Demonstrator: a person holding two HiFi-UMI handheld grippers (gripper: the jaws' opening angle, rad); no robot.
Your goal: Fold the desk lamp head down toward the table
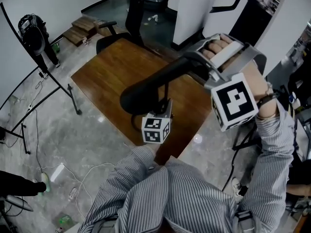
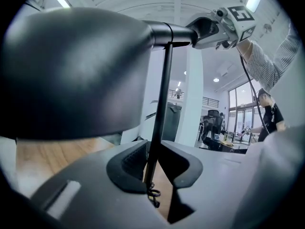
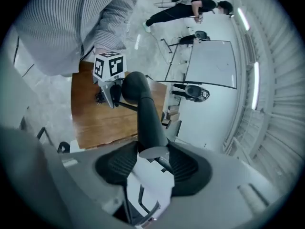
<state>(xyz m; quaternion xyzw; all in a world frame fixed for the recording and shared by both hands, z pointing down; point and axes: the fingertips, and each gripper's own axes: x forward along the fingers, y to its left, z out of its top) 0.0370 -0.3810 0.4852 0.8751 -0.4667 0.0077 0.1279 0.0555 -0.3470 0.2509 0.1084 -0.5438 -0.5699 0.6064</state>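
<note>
A black desk lamp stands on the brown wooden table (image 1: 109, 76). Its long head (image 1: 155, 84) reaches out roughly level above the table top, on a thin upright stem (image 2: 159, 118). My right gripper (image 3: 152, 163) is shut on the head's back end, where a white piece shows between the pads; in the head view this gripper (image 1: 201, 62) is up at the right. My left gripper (image 2: 155, 168) has the stem between its jaws low down. The stem lies against the left pad, with a gap to the right pad. From overhead, the left gripper (image 1: 163, 108) sits under the head.
A black office chair (image 1: 133, 13) stands behind the table. A stand with dark gear (image 1: 34, 33) and loose cables (image 1: 73, 183) occupy the floor at the left. The table's near edge is close to my body. Another person (image 2: 269, 113) stands far off.
</note>
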